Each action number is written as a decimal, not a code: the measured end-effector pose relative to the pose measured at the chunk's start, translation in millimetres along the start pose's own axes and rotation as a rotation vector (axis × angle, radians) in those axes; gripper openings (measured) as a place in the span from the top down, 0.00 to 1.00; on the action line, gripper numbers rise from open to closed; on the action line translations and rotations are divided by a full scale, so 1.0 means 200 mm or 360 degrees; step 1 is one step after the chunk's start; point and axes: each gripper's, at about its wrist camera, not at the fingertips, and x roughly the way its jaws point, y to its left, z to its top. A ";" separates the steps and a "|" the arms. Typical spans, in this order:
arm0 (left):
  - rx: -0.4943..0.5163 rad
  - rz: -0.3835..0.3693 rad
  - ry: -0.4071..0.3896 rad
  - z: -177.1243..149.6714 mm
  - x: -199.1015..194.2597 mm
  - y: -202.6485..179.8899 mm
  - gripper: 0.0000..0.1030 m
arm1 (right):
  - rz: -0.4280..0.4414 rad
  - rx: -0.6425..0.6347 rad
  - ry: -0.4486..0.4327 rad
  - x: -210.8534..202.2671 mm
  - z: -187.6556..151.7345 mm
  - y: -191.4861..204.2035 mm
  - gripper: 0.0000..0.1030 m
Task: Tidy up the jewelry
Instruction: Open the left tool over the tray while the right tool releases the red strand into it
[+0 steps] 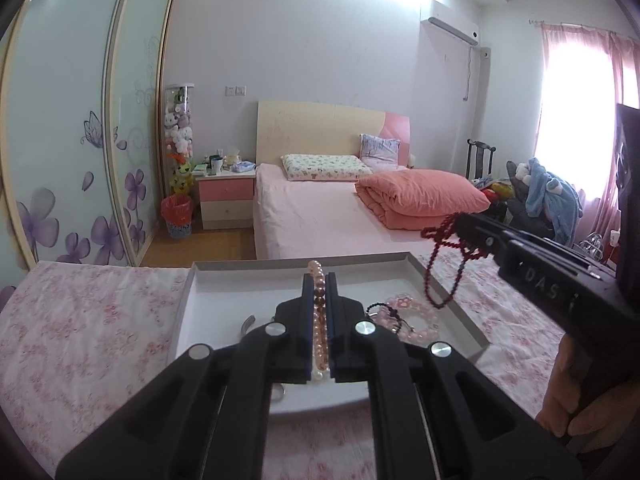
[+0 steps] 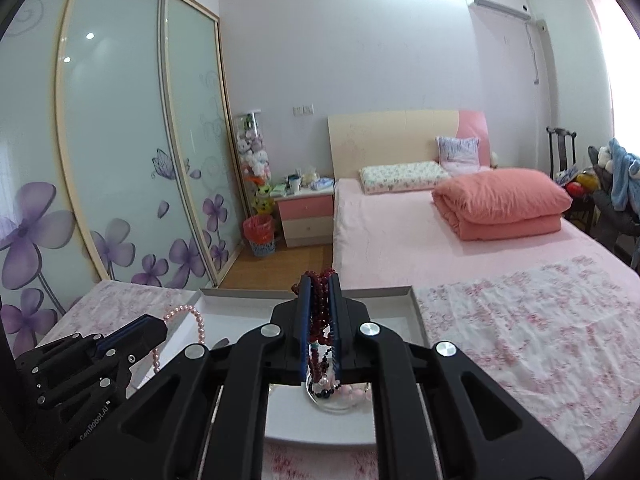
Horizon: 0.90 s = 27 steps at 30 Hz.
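Observation:
A shallow white tray (image 1: 256,276) lies on a pink floral cloth. My left gripper (image 1: 319,280) is shut on a pink pearl necklace (image 1: 319,304) and holds it above the tray; the necklace hangs in a loop in the right wrist view (image 2: 198,326). My right gripper (image 2: 319,280) is shut on a dark red bead necklace (image 2: 319,300), which dangles over the tray's right side in the left wrist view (image 1: 438,272). A pink bead bracelet (image 1: 416,316) and a black bead bracelet (image 1: 380,312) lie in the tray. A silver piece (image 1: 248,322) lies at the tray's left.
The tray (image 2: 414,300) sits on a floral-clothed surface (image 1: 88,320) at the foot of a pink bed (image 1: 320,216) with a folded orange quilt (image 1: 420,196). A wardrobe (image 1: 80,120) stands left, and a nightstand (image 1: 226,196) and red bin (image 1: 176,216) beyond.

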 end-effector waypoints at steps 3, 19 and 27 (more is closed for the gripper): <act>-0.0001 -0.0005 0.0034 0.01 0.10 0.00 0.93 | 0.0011 0.0004 0.0037 0.07 -0.01 0.00 0.91; -0.0234 0.0075 0.0086 -0.05 0.01 0.24 0.55 | 0.0007 0.0113 0.0101 -0.02 -0.04 -0.09 0.42; -0.0165 0.0185 0.0003 -0.17 -0.36 0.24 0.15 | 0.0035 0.0042 0.0097 -0.32 -0.18 -0.01 0.07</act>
